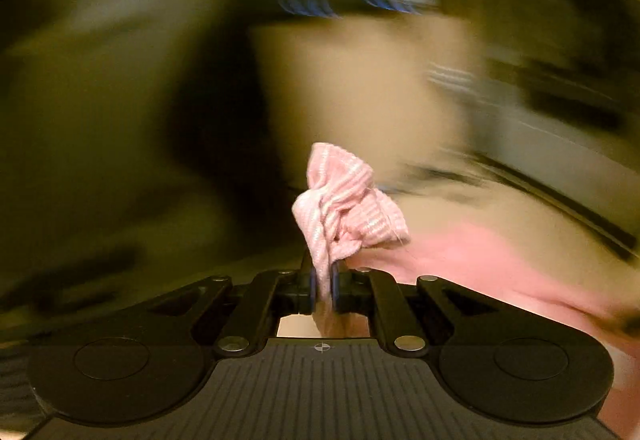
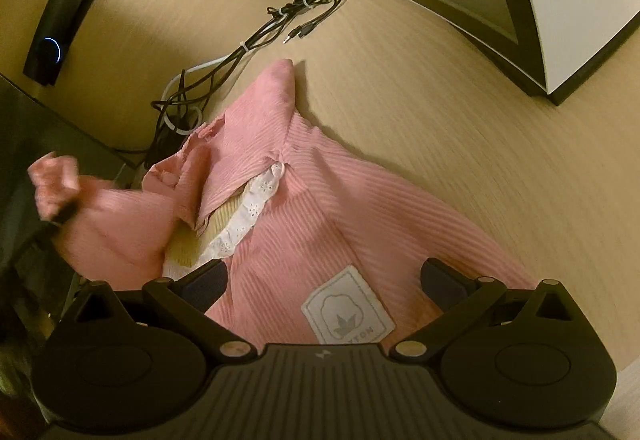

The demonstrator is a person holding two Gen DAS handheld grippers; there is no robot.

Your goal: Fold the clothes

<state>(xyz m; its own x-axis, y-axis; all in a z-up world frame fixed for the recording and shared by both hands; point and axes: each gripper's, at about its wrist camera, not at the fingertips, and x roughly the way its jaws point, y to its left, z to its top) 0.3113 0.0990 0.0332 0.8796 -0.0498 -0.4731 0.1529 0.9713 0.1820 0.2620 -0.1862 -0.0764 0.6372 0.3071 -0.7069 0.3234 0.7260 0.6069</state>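
Your left tool (image 1: 323, 282) was clamped tight on a bunched corner of the pink garment (image 2: 320, 224), lifting that corner at the garment's left side. The rest lay spread on the bench (image 2: 460, 144), with cables (image 2: 240, 52) just beyond its far edge. Your right tool (image 2: 328, 280) stood wide over the cloth near the sewn patch (image 2: 347, 306), gripping nothing. The ribbed knit looked soft and light, likely to sag, so take hems or seams. No containers showed
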